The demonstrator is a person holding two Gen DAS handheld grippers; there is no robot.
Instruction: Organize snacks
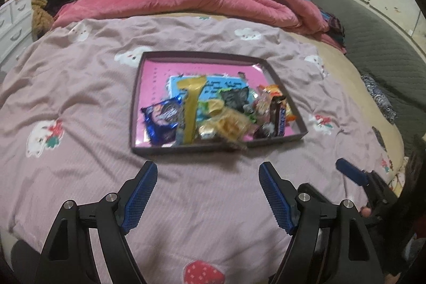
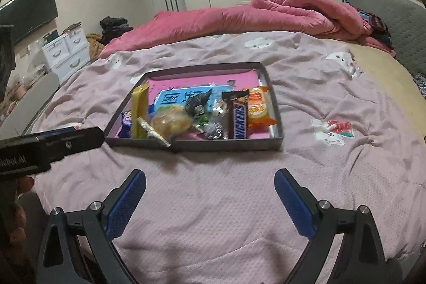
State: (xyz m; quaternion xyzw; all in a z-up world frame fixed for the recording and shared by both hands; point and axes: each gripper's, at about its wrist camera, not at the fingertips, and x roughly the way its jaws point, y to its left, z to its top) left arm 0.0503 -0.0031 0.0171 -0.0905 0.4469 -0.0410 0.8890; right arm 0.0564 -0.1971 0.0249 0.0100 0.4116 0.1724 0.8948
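Right now we hold both grippers over the bed (image 2: 213, 204), short of the tray (image 2: 277, 108), which lies on the pink quilt cover (image 1: 80, 103) toward the middle of the bed. No earlier view is given, so we tell only how things stand.

Our left gripper (image 1: 207, 190) has its jaws spread wide with nothing between them but quilt; the tray's near edge lies just beyond the blue pads (image 1: 141, 198), roughly centred on the gap. Our right gripper (image 2: 210, 201) stands wider still, also empty, and the tray sits ahead of it, a little left of the gap's middle.

All the snacks we see lie in the tray, crowded toward its near edge. A Snickers bar (image 2: 239, 119) lies lengthwise near the right side, with an orange packet (image 2: 258, 105) just beside it against the right wall. A long yellow packet (image 2: 139, 111) lies near the left side, and a blue cookie packet (image 1: 162, 121) sits at the near left corner. Between them lie a clear bag of pale biscuits (image 2: 170, 121), a dark packet (image 2: 197, 100) and some silver-wrapped sweets (image 2: 215, 129). One gold-wrapped piece (image 2: 157, 135) pokes over the near wall.
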